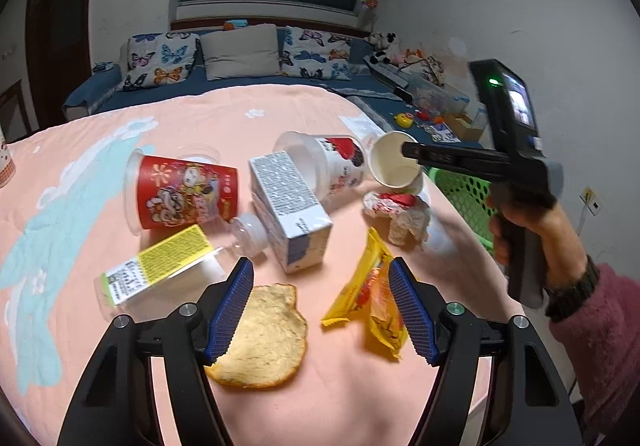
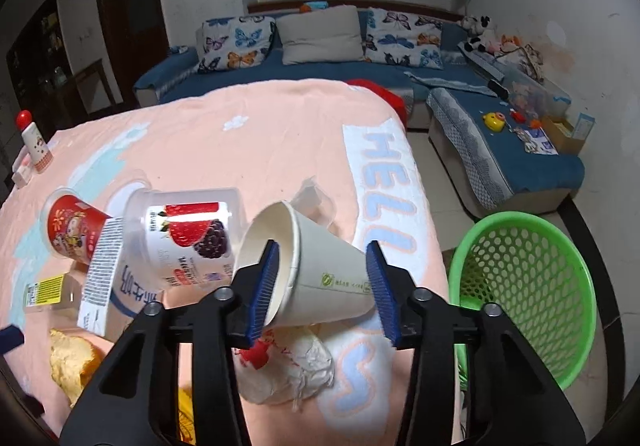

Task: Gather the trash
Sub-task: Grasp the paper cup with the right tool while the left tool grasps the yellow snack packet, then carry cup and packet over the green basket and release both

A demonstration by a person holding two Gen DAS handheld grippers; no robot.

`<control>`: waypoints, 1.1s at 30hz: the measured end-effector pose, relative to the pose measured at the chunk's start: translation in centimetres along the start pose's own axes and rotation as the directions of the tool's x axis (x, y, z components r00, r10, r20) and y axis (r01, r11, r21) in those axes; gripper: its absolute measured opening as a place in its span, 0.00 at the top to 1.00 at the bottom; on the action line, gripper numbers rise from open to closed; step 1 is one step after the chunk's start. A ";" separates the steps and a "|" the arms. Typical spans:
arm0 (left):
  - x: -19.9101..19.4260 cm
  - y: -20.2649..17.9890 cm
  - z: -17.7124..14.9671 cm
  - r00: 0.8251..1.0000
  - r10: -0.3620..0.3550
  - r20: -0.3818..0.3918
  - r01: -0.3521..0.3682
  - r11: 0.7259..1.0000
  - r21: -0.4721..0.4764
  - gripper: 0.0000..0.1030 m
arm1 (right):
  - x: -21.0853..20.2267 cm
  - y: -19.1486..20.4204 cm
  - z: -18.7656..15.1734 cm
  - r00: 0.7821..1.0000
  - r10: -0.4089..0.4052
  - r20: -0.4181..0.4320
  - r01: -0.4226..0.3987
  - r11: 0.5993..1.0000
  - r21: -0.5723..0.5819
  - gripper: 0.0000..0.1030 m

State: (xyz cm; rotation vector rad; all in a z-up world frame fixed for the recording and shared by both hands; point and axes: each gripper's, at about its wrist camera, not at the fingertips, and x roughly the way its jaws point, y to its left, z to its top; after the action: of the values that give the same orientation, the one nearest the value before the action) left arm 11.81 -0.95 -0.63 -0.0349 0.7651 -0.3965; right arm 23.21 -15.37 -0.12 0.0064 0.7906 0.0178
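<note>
The right gripper (image 2: 322, 286) clamps a white paper cup (image 2: 316, 270) on its side, above crumpled white paper (image 2: 296, 370) on the pink cloth-covered table (image 2: 248, 150). A green perforated plastic basket (image 2: 524, 286) stands right. The left gripper (image 1: 320, 306) hangs open between bread slice (image 1: 264, 338) and yellow wrapper (image 1: 372, 298).

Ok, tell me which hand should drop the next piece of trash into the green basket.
Right. The right gripper already has the white paper cup between its pads, and the green basket sits just to its right. The left gripper is open and empty above the yellow wrapper.
</note>
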 end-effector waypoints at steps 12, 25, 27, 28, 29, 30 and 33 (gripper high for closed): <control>3.7 -3.4 -0.5 0.994 -0.072 -0.084 0.080 0.992 0.095 0.53 | -0.5 -2.8 -1.3 1.000 0.026 0.006 -0.027 0.997 0.072 0.89; 8.3 -4.7 -0.3 0.984 -0.012 -0.180 0.044 0.984 0.175 0.58 | -3.9 -4.4 -2.4 0.994 0.068 0.087 -0.079 0.989 0.121 0.94; 8.8 -4.4 -0.3 0.980 -0.023 -0.199 0.056 0.986 0.160 0.65 | -4.7 -4.8 -2.5 0.993 0.065 0.103 -0.077 0.989 0.124 0.94; 9.1 -4.3 -0.3 0.979 -0.023 -0.204 0.056 0.987 0.154 0.68 | -5.0 -5.1 -2.6 0.992 0.065 0.109 -0.079 0.989 0.128 0.94; 9.3 -4.2 -0.3 0.978 -0.028 -0.208 0.060 0.987 0.151 0.71 | -5.3 -5.3 -2.8 0.991 0.064 0.114 -0.078 0.988 0.131 0.94; 9.4 -4.2 -0.3 0.977 -0.029 -0.209 0.061 0.987 0.150 0.77 | -5.6 -5.5 -2.9 0.991 0.061 0.118 -0.076 0.988 0.132 0.94; 9.5 -4.2 -0.2 0.977 -0.045 -0.211 0.077 0.987 0.143 0.93 | -6.6 -6.6 -3.2 0.990 0.045 0.135 -0.065 0.987 0.147 0.94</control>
State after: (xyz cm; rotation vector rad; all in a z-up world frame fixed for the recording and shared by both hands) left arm 16.40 -8.27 -6.39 0.1269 0.9390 -0.5213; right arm 16.34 -22.12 2.25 0.1717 0.6588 0.0098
